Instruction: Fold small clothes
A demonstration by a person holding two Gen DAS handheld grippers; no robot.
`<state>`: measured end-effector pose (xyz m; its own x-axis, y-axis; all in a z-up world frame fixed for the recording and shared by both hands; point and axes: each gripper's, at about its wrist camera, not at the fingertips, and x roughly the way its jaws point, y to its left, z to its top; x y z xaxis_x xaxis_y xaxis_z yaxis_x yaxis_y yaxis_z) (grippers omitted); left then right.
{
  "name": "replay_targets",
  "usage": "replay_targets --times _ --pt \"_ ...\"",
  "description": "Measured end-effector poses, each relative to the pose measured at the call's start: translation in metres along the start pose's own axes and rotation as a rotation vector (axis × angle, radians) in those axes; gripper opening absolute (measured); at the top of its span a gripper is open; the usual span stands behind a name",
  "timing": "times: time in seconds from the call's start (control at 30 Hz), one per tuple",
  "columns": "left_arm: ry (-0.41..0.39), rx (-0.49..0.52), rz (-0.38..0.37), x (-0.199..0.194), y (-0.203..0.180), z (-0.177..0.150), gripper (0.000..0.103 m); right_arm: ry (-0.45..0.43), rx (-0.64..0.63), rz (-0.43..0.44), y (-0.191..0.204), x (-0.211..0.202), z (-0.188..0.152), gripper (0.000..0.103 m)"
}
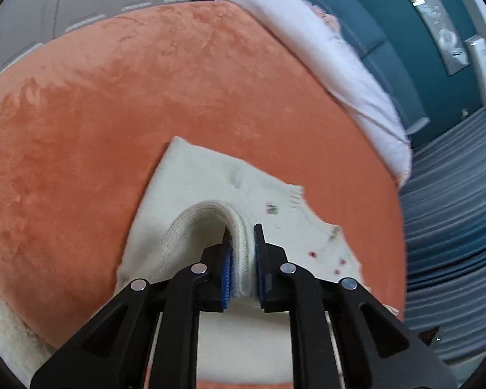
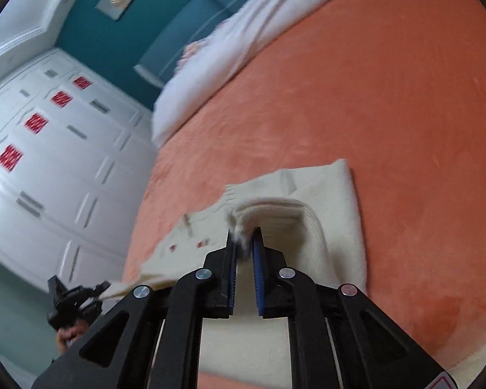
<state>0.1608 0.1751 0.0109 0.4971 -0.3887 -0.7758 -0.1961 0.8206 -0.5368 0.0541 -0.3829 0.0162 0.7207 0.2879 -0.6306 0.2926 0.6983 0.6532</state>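
Observation:
A small cream knit garment (image 1: 210,181) with tiny red motifs lies on the orange bed cover (image 1: 145,81). My left gripper (image 1: 243,243) is shut on a ribbed edge of the garment, lifted into an arch above the rest. In the right wrist view my right gripper (image 2: 244,243) is shut on another ribbed edge of the same garment (image 2: 333,194), also raised off the orange bed cover (image 2: 388,97). The left gripper (image 2: 81,295) shows at the lower left of the right wrist view, holding the garment's far edge.
A white pillow or duvet (image 1: 340,64) lies along the bed's head against a teal headboard (image 1: 388,48). A white wardrobe (image 2: 48,162) with red panels stands beside the bed. Grey striped floor (image 1: 453,194) lies past the bed's edge. A cream fleece (image 1: 3,324) lies at lower left.

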Motion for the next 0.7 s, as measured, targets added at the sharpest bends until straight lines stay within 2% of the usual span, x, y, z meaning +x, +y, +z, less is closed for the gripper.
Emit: replay_targets --times 0.07,0.1,0.17,0.23,0.3,0.4,0.5,0.57,0.6,0.63,0.67,0.7 --pt "0.024 -0.002 0.073 0.027 0.008 0.001 0.024 -0.015 0.027 -0.093 -0.004 0.021 -0.003 0.015" --pt "0.025 0.003 0.101 0.025 0.016 -0.001 0.034 -0.031 0.033 -0.11 -0.007 0.021 -0.008 0.015" --pt "-0.035 0.018 0.08 0.006 0.023 -0.009 0.047 -0.065 0.052 -0.108 -0.012 0.007 -0.012 0.02" --pt "-0.105 0.066 0.066 -0.013 0.023 -0.014 0.073 -0.099 0.026 -0.116 -0.01 -0.007 -0.014 0.047" --pt "-0.131 0.122 0.067 -0.021 0.021 -0.015 0.081 -0.108 -0.051 -0.155 -0.003 -0.014 -0.016 0.053" --pt "-0.077 0.183 0.048 -0.004 0.008 -0.01 0.082 -0.058 -0.119 -0.19 0.005 0.001 -0.011 0.055" --pt "-0.007 0.195 0.092 0.025 0.005 -0.006 0.082 -0.006 -0.141 -0.209 0.008 0.026 -0.009 0.058" --pt "0.021 0.16 0.111 0.04 0.007 -0.003 0.079 0.024 -0.147 -0.24 0.003 0.033 -0.016 0.058" --pt "0.025 0.148 0.116 0.046 0.009 -0.002 0.065 0.042 -0.152 -0.254 0.003 0.043 -0.016 0.059" --pt "0.041 0.144 0.119 0.049 0.009 0.0 0.043 0.063 -0.161 -0.272 0.002 0.051 -0.016 0.055" --pt "0.064 0.144 0.107 0.051 0.01 0.0 0.029 0.086 -0.171 -0.278 0.004 0.056 -0.017 0.048" --pt "0.086 0.146 0.091 0.052 0.011 0.001 0.012 0.108 -0.183 -0.269 0.003 0.059 -0.018 0.015"
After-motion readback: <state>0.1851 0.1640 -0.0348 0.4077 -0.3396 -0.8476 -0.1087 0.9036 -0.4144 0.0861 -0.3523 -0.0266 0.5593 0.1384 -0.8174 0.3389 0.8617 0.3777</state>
